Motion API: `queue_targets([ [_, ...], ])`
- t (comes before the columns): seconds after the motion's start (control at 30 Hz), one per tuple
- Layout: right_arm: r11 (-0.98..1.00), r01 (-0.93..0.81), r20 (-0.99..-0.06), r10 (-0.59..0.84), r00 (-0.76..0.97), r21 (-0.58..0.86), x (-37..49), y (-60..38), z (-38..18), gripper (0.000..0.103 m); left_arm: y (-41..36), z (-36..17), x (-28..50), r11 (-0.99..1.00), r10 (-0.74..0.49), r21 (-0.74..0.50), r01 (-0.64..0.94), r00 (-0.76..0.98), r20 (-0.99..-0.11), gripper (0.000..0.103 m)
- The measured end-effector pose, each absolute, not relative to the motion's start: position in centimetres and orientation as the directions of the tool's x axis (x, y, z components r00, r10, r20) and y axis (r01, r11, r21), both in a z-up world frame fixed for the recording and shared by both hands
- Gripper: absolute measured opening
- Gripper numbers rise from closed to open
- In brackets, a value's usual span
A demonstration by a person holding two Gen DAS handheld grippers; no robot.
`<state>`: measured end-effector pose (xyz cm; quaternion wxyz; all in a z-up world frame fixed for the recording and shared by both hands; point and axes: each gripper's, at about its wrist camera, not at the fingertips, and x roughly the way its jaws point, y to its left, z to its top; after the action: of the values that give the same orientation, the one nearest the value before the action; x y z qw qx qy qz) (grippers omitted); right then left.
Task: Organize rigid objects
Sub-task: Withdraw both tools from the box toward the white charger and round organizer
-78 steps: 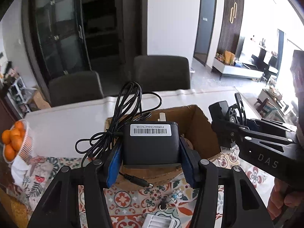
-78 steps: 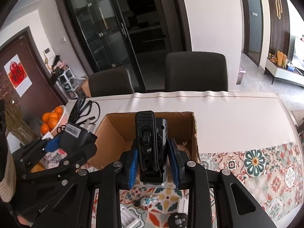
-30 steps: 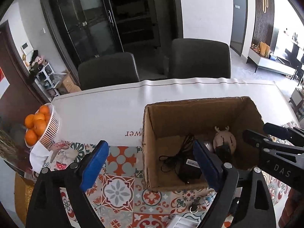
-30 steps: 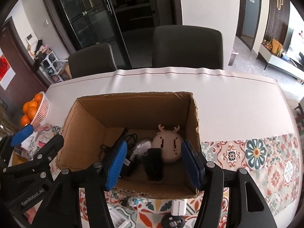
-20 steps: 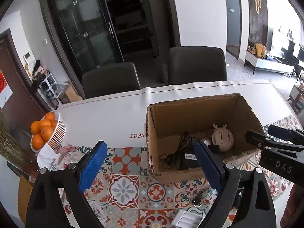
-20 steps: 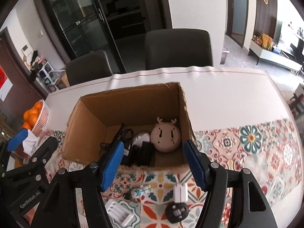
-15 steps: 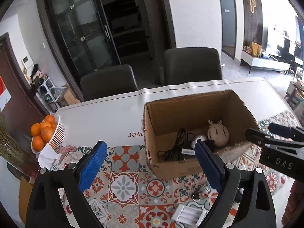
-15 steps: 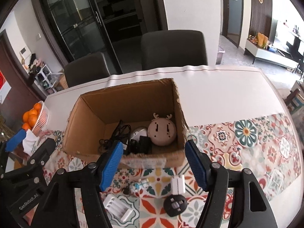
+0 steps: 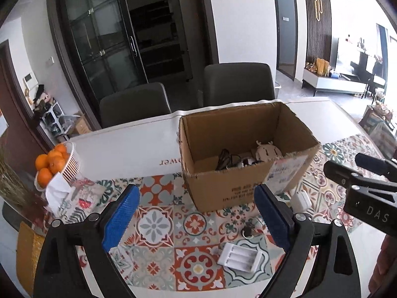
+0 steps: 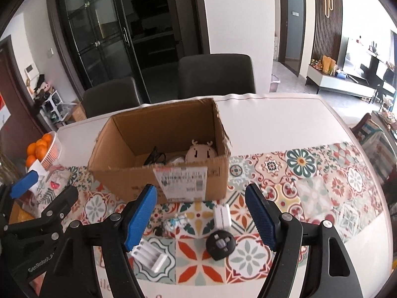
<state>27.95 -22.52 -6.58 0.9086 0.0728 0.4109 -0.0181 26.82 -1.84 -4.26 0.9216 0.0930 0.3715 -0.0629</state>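
Cardboard box (image 10: 124,176) stands beyond both empty grippers, left jaws spread, right jaws opening.

Home dining room, dining table (image 10: 285,119), chairs (image 10: 215,75), oranges (image 9: 48,165)

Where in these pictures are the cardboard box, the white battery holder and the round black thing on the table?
cardboard box (image 10: 129,181), right wrist view, on its bare front wall.
white battery holder (image 9: 240,257), left wrist view, on its ribbed middle.
round black thing (image 10: 220,245), right wrist view, on its top face.
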Motion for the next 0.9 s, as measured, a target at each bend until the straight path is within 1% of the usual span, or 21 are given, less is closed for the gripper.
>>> queue_targets([
  [0.27, 0.987, 0.093, -0.735, 0.031, 0.677, 0.128, 24.9, -22.2, -8.2, 0.074, -1.6, -6.3, 23.9, 0.972, -0.1, 0.085, 0.219, 0.71, -0.697, 0.095],
  [0.5, 0.983, 0.104, -0.751, 0.046, 0.658, 0.152, 22.7, -22.3, -10.8, 0.074, -1.8, -8.9, 22.2, 0.96, -0.166, 0.042, 0.277, 0.683, -0.711, 0.095],
  [0.6, 0.986, 0.112, -0.751, 0.016, 0.66, 0.12, 21.9, -22.2, -11.8, 0.074, -1.8, -10.2, 21.5, 0.959, -0.172, 0.04, 0.282, 0.685, -0.708, 0.095],
  [0.77, 0.99, 0.095, -0.75, 0.016, 0.662, 0.105, 21.2, -21.8, -13.3, 0.074, -1.6, -12.3, 21.0, 0.958, -0.19, 0.011, 0.287, 0.661, -0.726, 0.095],
  [0.9, 0.993, 0.088, -0.755, -0.002, 0.656, 0.074, 20.9, -21.8, -14.8, 0.075, -1.9, -14.2, 20.8, 0.954, -0.189, 0.017, 0.299, 0.645, -0.74, 0.095],
])
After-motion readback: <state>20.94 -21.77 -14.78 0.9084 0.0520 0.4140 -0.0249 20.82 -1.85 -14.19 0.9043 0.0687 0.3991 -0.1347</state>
